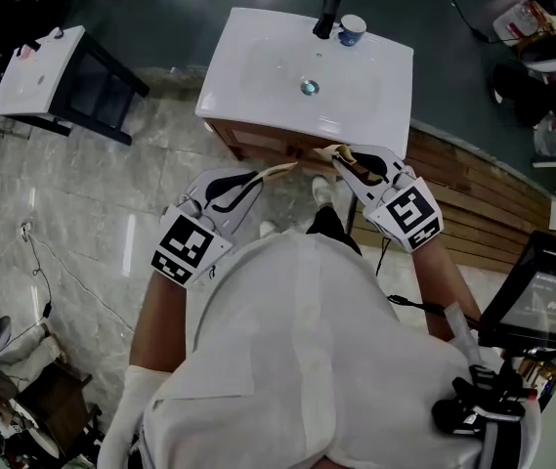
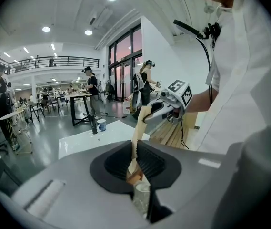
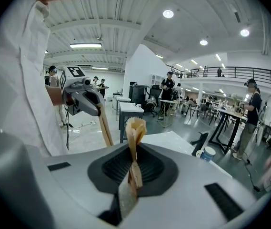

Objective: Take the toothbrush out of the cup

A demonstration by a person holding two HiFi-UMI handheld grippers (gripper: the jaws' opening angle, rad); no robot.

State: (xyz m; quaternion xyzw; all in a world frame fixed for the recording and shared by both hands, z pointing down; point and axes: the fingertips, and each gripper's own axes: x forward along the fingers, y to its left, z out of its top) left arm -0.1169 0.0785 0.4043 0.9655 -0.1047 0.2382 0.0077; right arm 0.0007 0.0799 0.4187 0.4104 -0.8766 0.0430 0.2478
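Note:
A white cup with blue print (image 1: pixel 352 30) stands at the far rim of the white basin (image 1: pixel 258 76), beside the black tap (image 1: pixel 327 16). It is too small for me to make out a toothbrush in it. My left gripper (image 1: pixel 290 168) and right gripper (image 1: pixel 335 152) hover side by side over the basin's near edge, well short of the cup. Each has its tan fingers pressed together with nothing between them. The left gripper view shows the cup (image 2: pixel 101 124) far ahead past the shut jaws (image 2: pixel 135 169). In the right gripper view it (image 3: pixel 206 153) sits to the right of the shut jaws (image 3: pixel 135 128).
The basin rests on a wooden cabinet (image 1: pixel 258 143) on a tiled floor, with wooden planks (image 1: pixel 473 189) to the right. A small white table (image 1: pixel 38 71) stands at the left and a monitor (image 1: pixel 546 296) at the right. Several people (image 2: pixel 90 92) stand among tables in the hall behind.

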